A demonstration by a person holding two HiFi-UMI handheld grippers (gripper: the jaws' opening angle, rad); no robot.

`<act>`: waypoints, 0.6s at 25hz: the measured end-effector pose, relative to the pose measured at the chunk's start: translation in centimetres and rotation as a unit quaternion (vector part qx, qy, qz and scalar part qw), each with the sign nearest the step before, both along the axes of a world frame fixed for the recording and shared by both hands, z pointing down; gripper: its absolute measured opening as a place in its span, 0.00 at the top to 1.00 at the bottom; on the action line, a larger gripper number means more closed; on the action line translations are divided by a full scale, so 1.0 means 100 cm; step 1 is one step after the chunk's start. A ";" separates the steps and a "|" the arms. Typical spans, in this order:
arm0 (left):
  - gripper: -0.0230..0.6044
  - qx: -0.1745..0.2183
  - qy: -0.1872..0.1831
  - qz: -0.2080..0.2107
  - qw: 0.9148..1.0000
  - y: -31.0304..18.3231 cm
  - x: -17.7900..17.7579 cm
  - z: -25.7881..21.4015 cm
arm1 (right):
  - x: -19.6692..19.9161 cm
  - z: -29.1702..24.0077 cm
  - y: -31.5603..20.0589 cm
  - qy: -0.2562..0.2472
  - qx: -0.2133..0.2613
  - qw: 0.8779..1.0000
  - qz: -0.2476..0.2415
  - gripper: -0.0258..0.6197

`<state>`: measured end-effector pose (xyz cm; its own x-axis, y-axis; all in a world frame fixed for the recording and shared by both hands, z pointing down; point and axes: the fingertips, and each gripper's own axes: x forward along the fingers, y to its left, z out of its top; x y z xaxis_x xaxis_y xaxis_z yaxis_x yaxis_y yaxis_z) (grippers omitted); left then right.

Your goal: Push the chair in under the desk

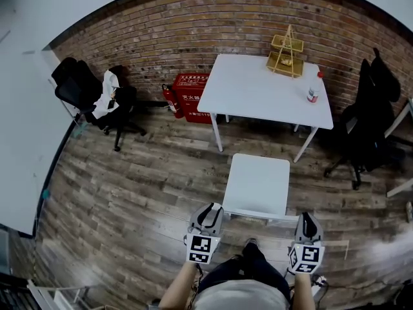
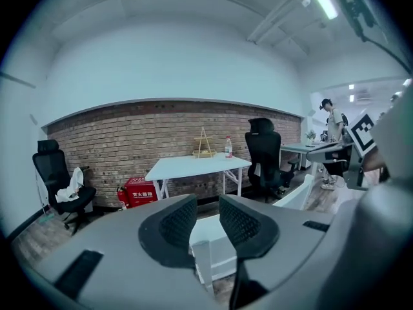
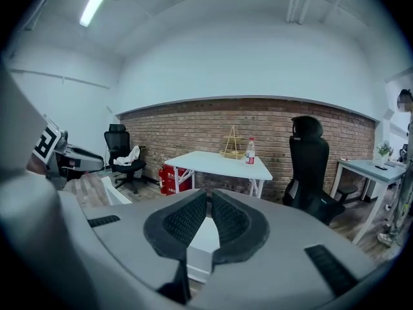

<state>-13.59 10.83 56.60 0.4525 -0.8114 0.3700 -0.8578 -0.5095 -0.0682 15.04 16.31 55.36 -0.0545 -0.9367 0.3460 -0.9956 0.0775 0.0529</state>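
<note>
Desk white, against brick wall | chair white, on floor before desk's near edge, not under it | left gripper jaws slightly apart, chair-back's left corner between them, unpinched | right gripper at right corner, jaws together.

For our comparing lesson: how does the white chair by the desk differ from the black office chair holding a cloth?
The white chair is white with a bare seat; the black office chair is dark and carries a white cloth. The white chair stands facing the desk; the black office chair stands apart at the far left. Both stand upright on the wood floor.
</note>
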 end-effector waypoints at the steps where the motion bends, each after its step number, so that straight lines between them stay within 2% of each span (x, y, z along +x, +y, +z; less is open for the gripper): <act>1: 0.79 -0.003 -0.005 0.004 1.000 -0.001 0.001 0.003 | 0.002 0.001 -0.001 -0.002 -0.001 1.000 -0.005 0.93; 4: 0.73 -0.021 -0.013 0.009 1.000 -0.002 0.001 0.013 | 0.011 0.009 -0.001 -0.005 -0.008 1.000 -0.013 0.93; 7: 0.68 -0.038 -0.004 0.019 0.999 0.000 0.003 0.021 | 0.025 0.021 0.002 -0.007 -0.023 1.000 -0.011 0.92; 8: 0.66 -0.041 -0.002 0.023 0.999 0.001 0.004 0.023 | 0.027 0.024 0.002 -0.015 -0.028 0.999 -0.013 0.89; 10: 0.61 -0.049 -0.008 0.030 0.998 0.002 0.005 0.028 | 0.029 0.027 0.003 -0.039 -0.037 0.998 -0.020 0.73; 11: 0.60 -0.053 -0.016 0.033 0.998 0.002 0.005 0.031 | 0.029 0.028 0.002 -0.046 -0.041 0.998 -0.025 0.68; 15: 0.55 -0.073 -0.042 0.044 0.995 -0.002 0.001 0.050 | 0.028 0.040 0.000 -0.060 -0.051 0.995 -0.062 0.60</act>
<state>-13.51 10.60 61.56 0.4821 -0.7049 0.5203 -0.8041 -0.5917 -0.0566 17.80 16.36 59.34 -0.2146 -0.8802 0.4234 -0.9766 0.1994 -0.0805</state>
